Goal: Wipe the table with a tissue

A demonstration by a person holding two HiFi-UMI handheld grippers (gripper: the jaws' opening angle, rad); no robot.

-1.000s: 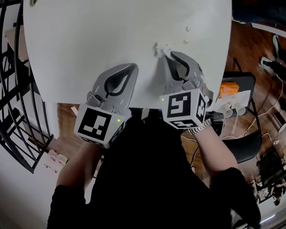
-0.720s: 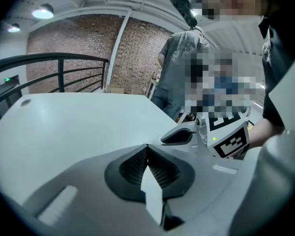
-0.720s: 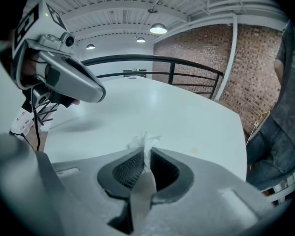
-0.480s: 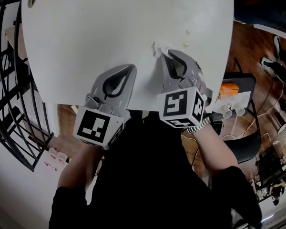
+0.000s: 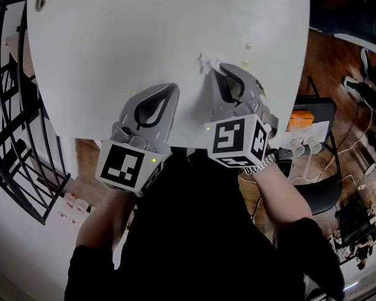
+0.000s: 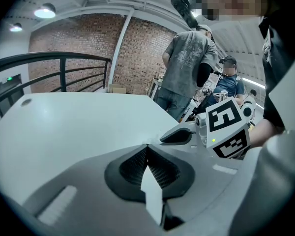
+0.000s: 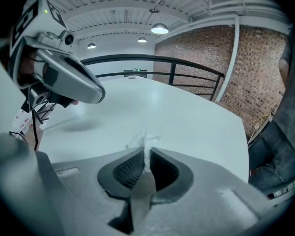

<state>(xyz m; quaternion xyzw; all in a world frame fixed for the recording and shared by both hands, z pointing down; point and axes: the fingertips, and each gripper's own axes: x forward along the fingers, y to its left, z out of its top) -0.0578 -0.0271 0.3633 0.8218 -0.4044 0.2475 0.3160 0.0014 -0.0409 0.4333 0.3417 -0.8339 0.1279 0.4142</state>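
Observation:
A small crumpled white tissue (image 5: 207, 62) (image 7: 143, 142) sticks out of my right gripper (image 5: 221, 69) (image 7: 146, 152), which is shut on it and held low over the white table (image 5: 144, 36) (image 7: 177, 117). Two small pale droplets (image 5: 245, 54) lie on the table just right of the tissue. My left gripper (image 5: 173, 88) (image 6: 147, 148) rests near the table's front edge, left of the right one, shut with nothing between its jaws. The left gripper view shows the right gripper (image 6: 179, 135) off to its right.
A round hole (image 5: 40, 1) marks the table's far left corner. A black railing (image 5: 12, 105) runs along the left side. Right of the table, a black chair (image 5: 313, 124) carries an orange object and small cups. Two people (image 6: 189, 68) are beyond the table's far side.
My right gripper and the tissue have slid slightly left and away across the table. The left gripper has stayed in place.

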